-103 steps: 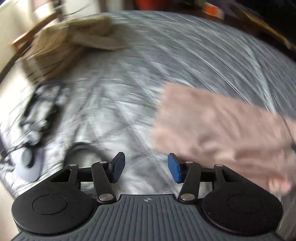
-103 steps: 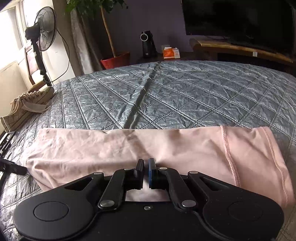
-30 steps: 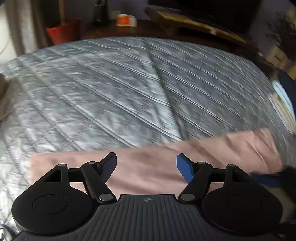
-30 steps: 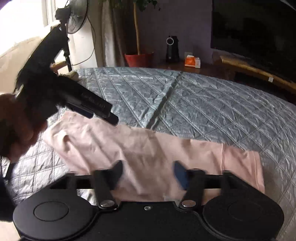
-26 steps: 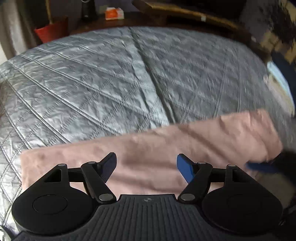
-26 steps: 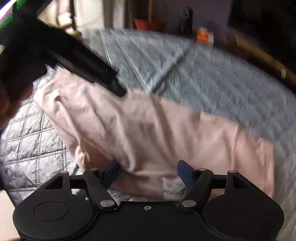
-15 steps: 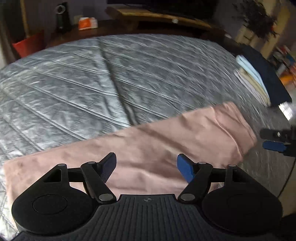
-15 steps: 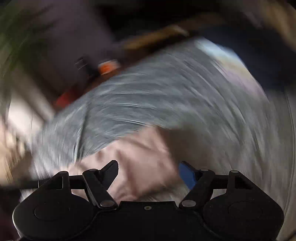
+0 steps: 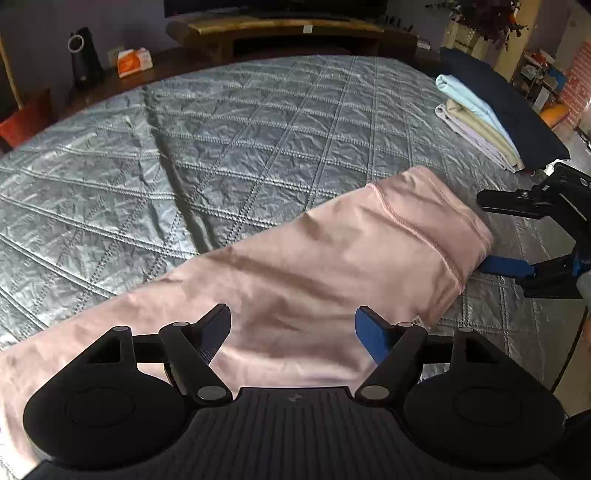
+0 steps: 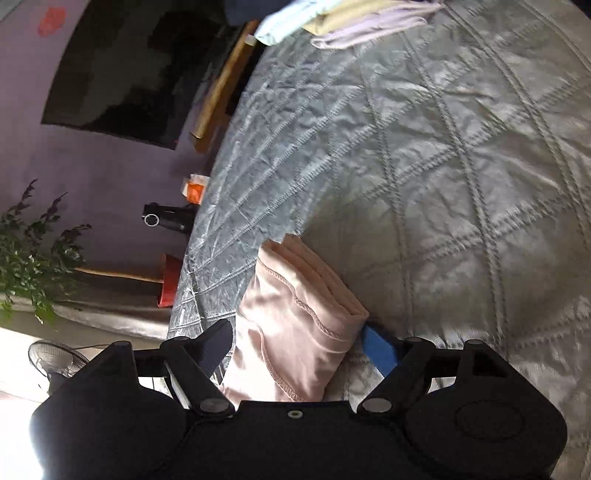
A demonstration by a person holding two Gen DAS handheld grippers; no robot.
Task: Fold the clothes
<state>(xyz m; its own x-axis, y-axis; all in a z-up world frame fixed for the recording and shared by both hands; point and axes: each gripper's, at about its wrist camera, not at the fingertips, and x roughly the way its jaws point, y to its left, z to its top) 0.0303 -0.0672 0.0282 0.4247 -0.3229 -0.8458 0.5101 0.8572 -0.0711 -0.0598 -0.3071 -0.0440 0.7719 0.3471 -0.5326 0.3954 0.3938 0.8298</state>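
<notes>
A pink garment [image 9: 314,266], folded into a long strip, lies slantwise on the grey quilted bed [image 9: 258,140]. My left gripper [image 9: 293,325] hovers open over the strip's near middle, and nothing sits between its fingers. My right gripper [image 9: 484,234] is rolled on its side at the strip's hemmed end. Its jaws are opening, with one finger above the cloth and the blue pad [image 9: 506,266] low by the bed. In the right wrist view the hemmed end [image 10: 295,332] lies between the right gripper's [image 10: 299,345] spread fingers, and neither pad presses on it.
A stack of folded clothes [image 9: 476,122] rests at the bed's far right edge, beside a dark blue cloth [image 9: 517,110]. A wooden TV stand [image 9: 288,33], an orange box [image 9: 135,62] and a dark round-topped device [image 9: 85,59] stand beyond the bed. The floor drops off at right.
My right gripper has rolled onto its side and swung from the garment's middle to its hemmed end, jaws wider. My left gripper's view has shifted right along the strip.
</notes>
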